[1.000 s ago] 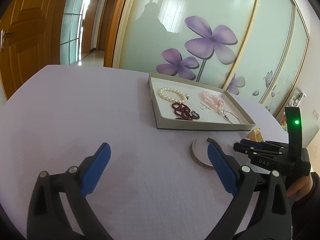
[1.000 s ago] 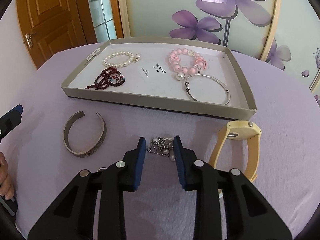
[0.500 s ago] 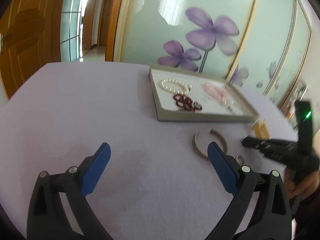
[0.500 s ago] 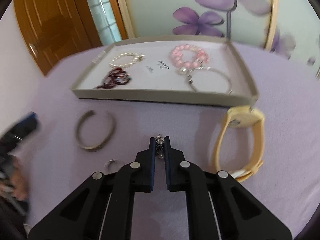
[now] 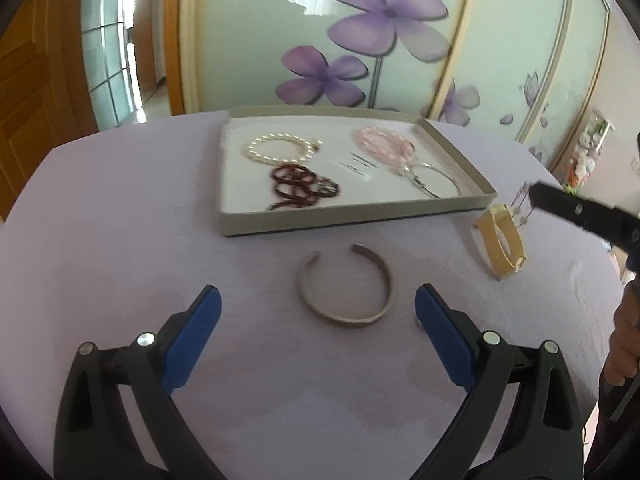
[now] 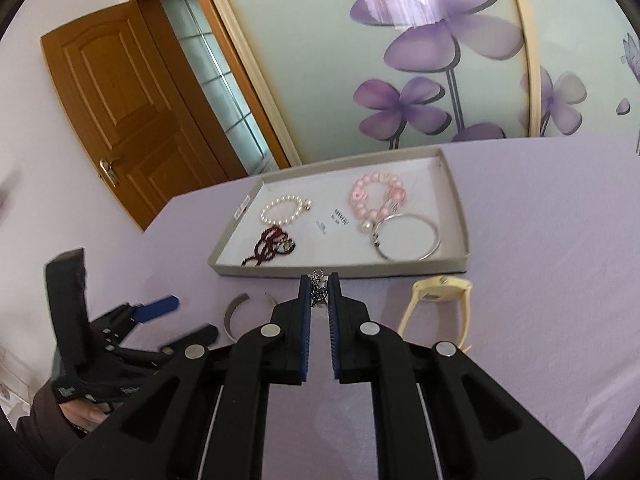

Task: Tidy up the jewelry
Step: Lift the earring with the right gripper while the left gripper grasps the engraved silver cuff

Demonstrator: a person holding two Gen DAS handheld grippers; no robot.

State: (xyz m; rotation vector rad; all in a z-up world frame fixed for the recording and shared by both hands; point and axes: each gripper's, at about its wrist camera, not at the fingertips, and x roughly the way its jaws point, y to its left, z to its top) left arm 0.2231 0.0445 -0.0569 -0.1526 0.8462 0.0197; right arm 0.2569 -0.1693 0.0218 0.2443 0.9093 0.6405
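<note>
My right gripper (image 6: pixel 319 286) is shut on a small silver chain (image 6: pixel 318 285) and holds it above the lilac cloth, just short of the grey tray (image 6: pixel 456 200). In the left wrist view that gripper (image 5: pixel 534 196) shows at the right, the silver chain (image 5: pixel 521 194) dangling from its tip. My left gripper (image 5: pixel 318 312) is open, its blue pads either side of a silver cuff bangle (image 5: pixel 344 284) that lies flat on the cloth. In the tray lie a pearl bracelet (image 5: pixel 280 148), a dark red bead string (image 5: pixel 296 186), a pink bead bracelet (image 5: pixel 382 146) and a thin silver bangle (image 5: pixel 438 178).
A cream wristwatch (image 5: pixel 502 244) stands on its edge to the right of the cuff, in front of the tray's right corner. A person's hand (image 5: pixel 626 336) holds the right tool. Behind the table are flowered sliding panels (image 6: pixel 400 60) and a wooden door (image 6: pixel 120 108).
My right gripper closed on the silver chain and lifted it off the cloth toward the tray. My left gripper moved to the right, so the cuff now lies between its open pads.
</note>
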